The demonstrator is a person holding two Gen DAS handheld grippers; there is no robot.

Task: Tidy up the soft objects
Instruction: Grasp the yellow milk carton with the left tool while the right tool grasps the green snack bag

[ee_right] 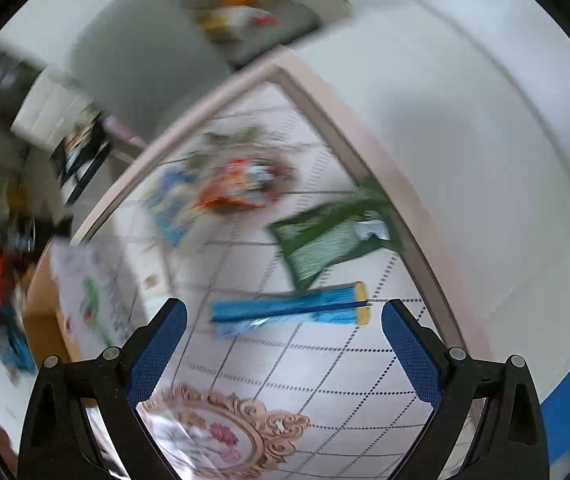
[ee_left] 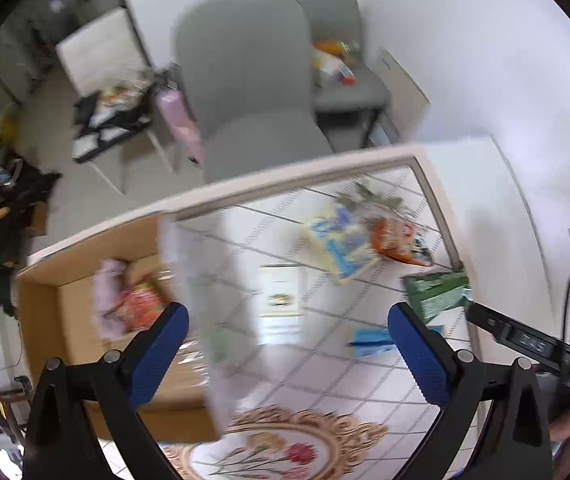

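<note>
A glossy white counter with a grid pattern sits against white walls, grey upholstered chairs at 12 o'clock. Both the left gripper and right gripper are spread, pinching nothing. A crinkly green packet lies at 1 o'clock, a blue pouch just ahead, and a cardboard box at 9 o'clock.

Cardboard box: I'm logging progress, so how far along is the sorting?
Partly done. The cardboard box already holds a pink bundle and a red pack. Both tools are open and empty. The blue pack, green pack and orange bag remain on the table.
</note>
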